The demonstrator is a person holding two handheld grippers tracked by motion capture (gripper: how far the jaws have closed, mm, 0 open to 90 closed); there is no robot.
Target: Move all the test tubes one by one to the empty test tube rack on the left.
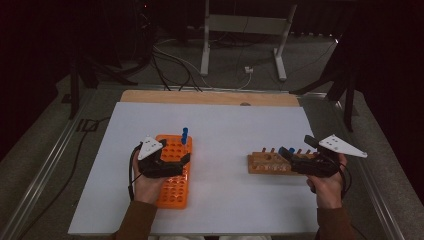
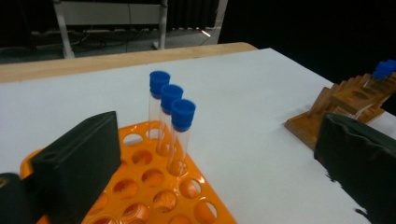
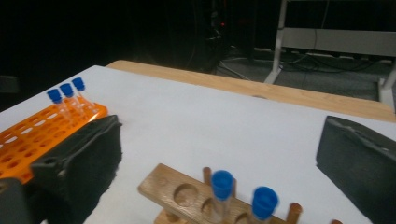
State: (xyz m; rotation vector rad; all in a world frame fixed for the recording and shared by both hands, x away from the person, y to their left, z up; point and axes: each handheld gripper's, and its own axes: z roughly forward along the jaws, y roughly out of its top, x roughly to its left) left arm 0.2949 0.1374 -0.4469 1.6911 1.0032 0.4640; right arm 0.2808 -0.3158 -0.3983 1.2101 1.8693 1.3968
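The desk (image 1: 215,200) carries everything, covered in a white sheet that makes the clear tubes easy to see. On it the orange rack (image 1: 175,187) serves as the landmark. Three blue-capped tubes (image 2: 170,126) stand upright in a row in holes at its far corner, apparently filled from that end first. Over the rack's middle hovers the left tool (image 1: 167,162), jaws spread wide with nothing between them. Well off to the rack's right lies the wooden stand (image 3: 187,193), with two capped tubes (image 3: 222,189) upright in it. Just above that stand the right tool (image 1: 295,157) waits, jaws wide and empty, probably lining up on the next tube.
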